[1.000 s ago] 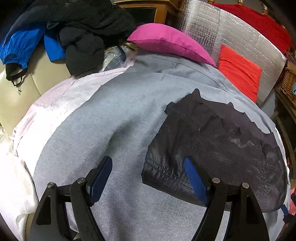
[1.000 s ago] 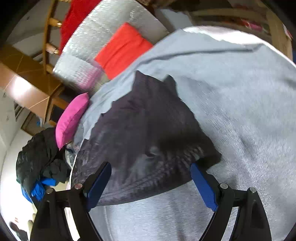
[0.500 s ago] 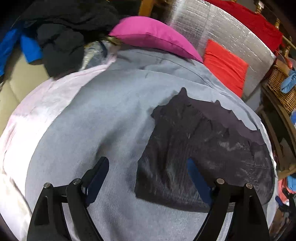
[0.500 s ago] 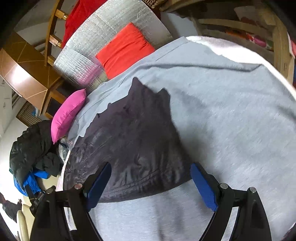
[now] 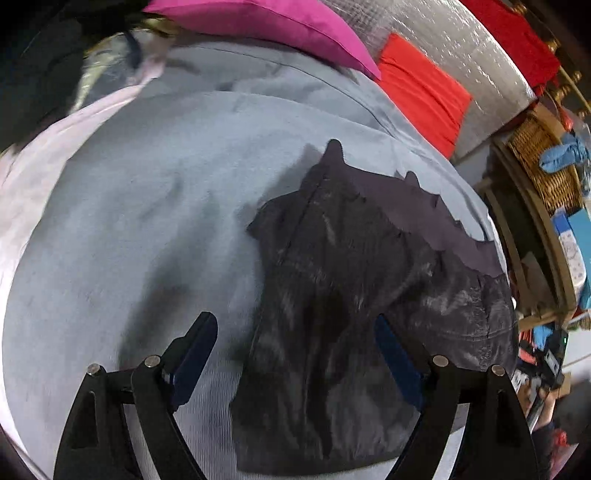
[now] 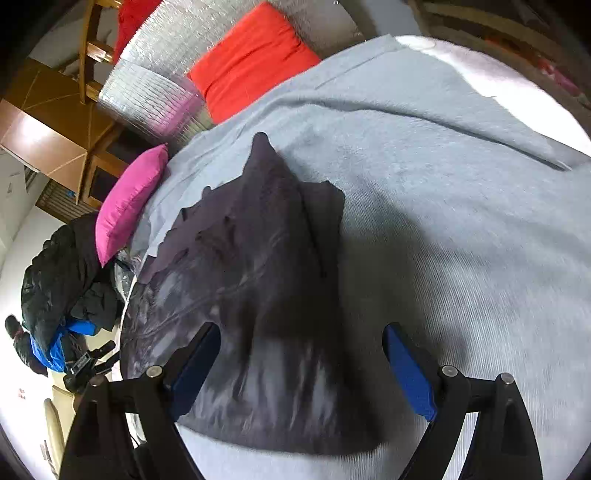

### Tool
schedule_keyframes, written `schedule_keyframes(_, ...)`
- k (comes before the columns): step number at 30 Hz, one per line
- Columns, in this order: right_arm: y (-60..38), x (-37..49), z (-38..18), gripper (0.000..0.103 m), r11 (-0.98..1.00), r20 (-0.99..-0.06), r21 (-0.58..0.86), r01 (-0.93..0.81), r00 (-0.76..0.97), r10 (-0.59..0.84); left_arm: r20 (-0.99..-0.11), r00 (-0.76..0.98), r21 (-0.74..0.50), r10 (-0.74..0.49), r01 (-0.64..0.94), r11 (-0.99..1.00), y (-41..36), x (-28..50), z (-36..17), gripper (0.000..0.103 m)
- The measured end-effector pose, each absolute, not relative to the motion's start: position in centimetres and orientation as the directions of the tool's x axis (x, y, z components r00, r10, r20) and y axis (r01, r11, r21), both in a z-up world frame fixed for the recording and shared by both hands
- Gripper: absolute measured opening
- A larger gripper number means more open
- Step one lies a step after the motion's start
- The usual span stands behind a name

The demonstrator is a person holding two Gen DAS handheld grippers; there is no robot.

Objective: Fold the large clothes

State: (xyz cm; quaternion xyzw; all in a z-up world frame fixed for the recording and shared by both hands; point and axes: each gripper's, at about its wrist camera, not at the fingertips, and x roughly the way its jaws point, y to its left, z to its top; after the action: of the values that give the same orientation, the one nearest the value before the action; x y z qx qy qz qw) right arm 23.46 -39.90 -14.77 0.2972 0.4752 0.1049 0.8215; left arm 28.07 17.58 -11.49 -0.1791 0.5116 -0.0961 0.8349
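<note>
Left wrist view first, by size: a grey blanket [image 5: 140,229] covers the whole work surface, with a silver quilted panel [image 5: 469,62] leaning at its far edge, a magenta cushion [image 5: 280,26] and a red cushion [image 5: 421,92] against it, and a wicker basket [image 5: 543,162] off to the right. On the blanket lies the dark garment [image 5: 354,295], black and shiny, already folded into a rough slab with a plain matte layer showing along its far-right edge. It lies ahead and to the right of centre between the fingers of the left gripper [image 5: 295,354], whose jaws have just been opening and stand wide apart, pressing on nothing; its near-left edge falls inside the gap. In the right wrist view the same dark garment [image 6: 258,295] tapers to a point away from the camera, so its long axis runs roughly along that gripper's pointing line, and its near end sits between the spread, empty jaws of the right gripper [image 6: 301,354], shifted towards the left finger. A pile of dark jackets [image 6: 62,266] lies well apart at the left. Both grippers look about equally close; I judge each is set over a near corner.
</note>
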Motion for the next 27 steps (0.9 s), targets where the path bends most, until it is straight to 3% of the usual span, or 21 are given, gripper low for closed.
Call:
schedule_keyframes(7, -38.7, 26.3, -17.2, 0.091, 0.752, -0.688, 0.658, 0.047, 0.444, 0.574, -0.827, 0.373, -0.428, -0.420, 0.066, 0.901, 16.2, 30.5, -14.4, 0.087)
schedule_keyframes(17, -37.5, 28.2, -18.0, 0.093, 0.785, -0.728, 0.619, 0.019, 0.389, 0.564, -0.801, 0.372, -0.469, -0.470, 0.099, 0.878, 16.4, 31.8, -15.0, 0.086)
schedule_keyframes(18, -37.4, 28.3, -18.0, 0.093, 0.790, -0.736, 0.613, 0.019, 0.378, 0.562, -0.807, 0.376, -0.447, -0.455, 0.115, 0.887, 16.0, 31.7, -14.9, 0.083)
schedule_keyframes(19, -37.3, 28.4, -18.0, 0.093, 0.791, -0.740, 0.611, 0.020, 0.368, 0.562, -0.813, 0.376, -0.429, -0.444, 0.128, 0.894, 15.6, 31.7, -14.8, 0.071)
schedule_keyframes(20, -37.2, 28.6, -18.0, 0.093, 0.793, -0.746, 0.609, 0.021, 0.357, 0.563, -0.818, 0.370, -0.420, -0.441, 0.139, 0.897, 15.4, 31.8, -14.8, 0.068)
schedule_keyframes(22, -36.8, 28.8, -17.9, 0.091, 0.811, -0.767, 0.584, 0.017, 0.340, 0.545, -0.818, 0.361, -0.423, -0.448, 0.150, 0.894, 15.0, 31.8, -14.6, 0.048)
schedule_keyframes(24, -36.0, 28.9, -17.5, 0.085, 0.852, -0.803, 0.524, 0.002, 0.333, 0.494, -0.824, 0.362, -0.405, -0.436, 0.160, 0.900, 14.5, 31.8, -14.4, 0.039)
schedule_keyframes(25, -35.7, 28.9, -17.1, 0.075, 0.860, -0.808, 0.511, -0.007, 0.338, 0.483, -0.829, 0.369, -0.381, -0.420, 0.177, 0.908, 14.0, 31.7, -14.2, 0.034)
schedule_keyframes(26, -35.0, 28.7, -16.3, 0.041, 0.838, -0.782, 0.545, -0.031, 0.342, 0.521, -0.837, 0.379, -0.345, -0.395, 0.197, 0.918, 13.5, 31.5, -14.0, 0.033)
schedule_keyframes(27, -34.4, 28.6, -15.6, 0.039, 0.861, -0.799, 0.506, -0.038, 0.354, 0.486, -0.845, 0.391, -0.299, -0.364, 0.218, 0.929, 12.8, 31.3, -13.8, 0.031)
